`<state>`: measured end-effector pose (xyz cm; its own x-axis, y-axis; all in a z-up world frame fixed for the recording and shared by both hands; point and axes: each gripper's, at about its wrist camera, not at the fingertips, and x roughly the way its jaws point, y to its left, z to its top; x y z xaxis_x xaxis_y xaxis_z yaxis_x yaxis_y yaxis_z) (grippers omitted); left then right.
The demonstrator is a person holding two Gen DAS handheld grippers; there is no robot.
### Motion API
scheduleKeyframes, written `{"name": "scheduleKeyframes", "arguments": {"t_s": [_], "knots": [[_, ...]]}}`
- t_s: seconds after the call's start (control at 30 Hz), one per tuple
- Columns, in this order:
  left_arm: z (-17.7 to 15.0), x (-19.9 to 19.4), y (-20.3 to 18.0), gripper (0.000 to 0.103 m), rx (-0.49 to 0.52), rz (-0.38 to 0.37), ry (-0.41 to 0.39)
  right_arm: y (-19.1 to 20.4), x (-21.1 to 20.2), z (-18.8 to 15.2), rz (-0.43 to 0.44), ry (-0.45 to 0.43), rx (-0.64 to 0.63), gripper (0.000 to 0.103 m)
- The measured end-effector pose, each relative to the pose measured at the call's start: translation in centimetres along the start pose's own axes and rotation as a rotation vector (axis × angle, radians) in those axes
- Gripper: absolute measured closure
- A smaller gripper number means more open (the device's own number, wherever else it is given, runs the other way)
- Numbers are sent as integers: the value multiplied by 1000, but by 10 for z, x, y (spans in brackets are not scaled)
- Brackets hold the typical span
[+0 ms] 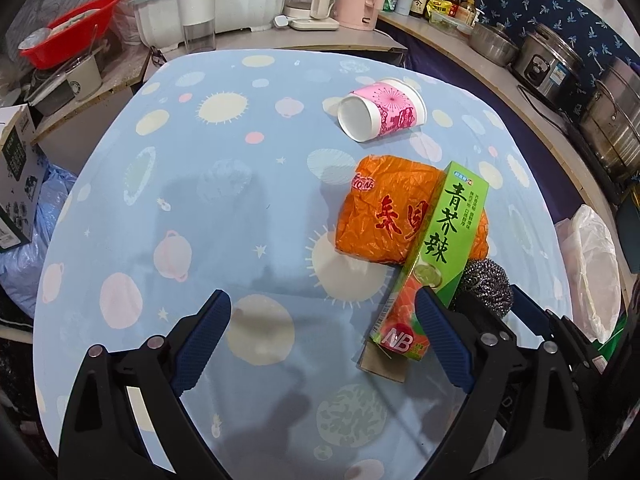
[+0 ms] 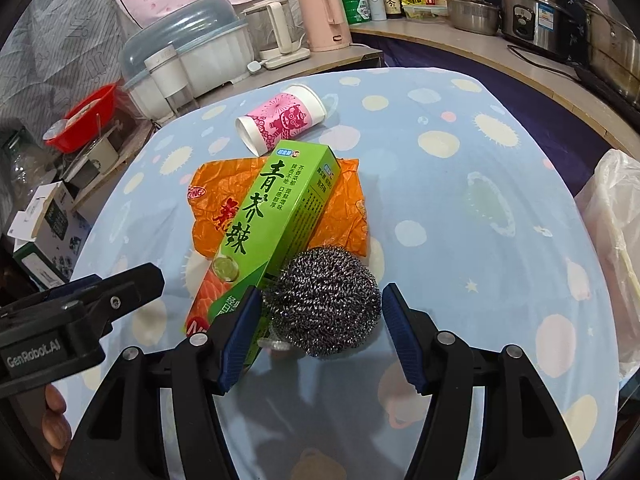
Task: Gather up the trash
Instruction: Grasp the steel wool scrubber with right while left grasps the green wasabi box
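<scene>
Behind the desk [image 2: 460, 208] stand kettles. Right gripper [image 2: 318, 330], jaws apart, straddles a springy, light steel scourer [image 2: 324, 300]; left gripper [image 1: 322, 330] gapes beside the stiff box [image 1: 436, 240].

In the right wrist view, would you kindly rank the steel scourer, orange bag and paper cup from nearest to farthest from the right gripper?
1. Steel scourer: between the right gripper's open fingers.
2. Orange bag: mid-table, under the green box.
3. Paper cup: on its side, beyond.

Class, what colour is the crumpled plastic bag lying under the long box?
Orange with red print, seen best in the left wrist view: plastic bag.
</scene>
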<state>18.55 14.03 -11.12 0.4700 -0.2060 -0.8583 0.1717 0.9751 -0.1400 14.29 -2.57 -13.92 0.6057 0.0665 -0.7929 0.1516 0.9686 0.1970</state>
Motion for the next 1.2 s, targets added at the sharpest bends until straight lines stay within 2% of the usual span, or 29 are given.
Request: {"name": "scheduleKeyframes", "arguments": {"t_s": [0.3,0.63,0.9,1.0,1.07,1.17,1.2], "knots": [[-4,8,-12,14,23,-41,24,-12,-7,0,-20,-26,14,52],[-7,23,-41,13,68,-76,44,-56,-31,-2,-60,-63,121,53],[-9,34,-56,16,98,-61,43,-66,-35,-4,-65,-63,137,53],[-9,39,-60,25,105,-56,55,-67,-34,-6,-62,-59,138,53],[-10,43,-62,41,109,-63,78,-67,-35,-6,-61,-61,139,53],[-12,49,-64,54,108,-61,106,-68,-36,-7,-61,-65,143,53],[-13,49,-64,55,108,-65,110,-69,-37,-8,-60,-66,146,53]]}}
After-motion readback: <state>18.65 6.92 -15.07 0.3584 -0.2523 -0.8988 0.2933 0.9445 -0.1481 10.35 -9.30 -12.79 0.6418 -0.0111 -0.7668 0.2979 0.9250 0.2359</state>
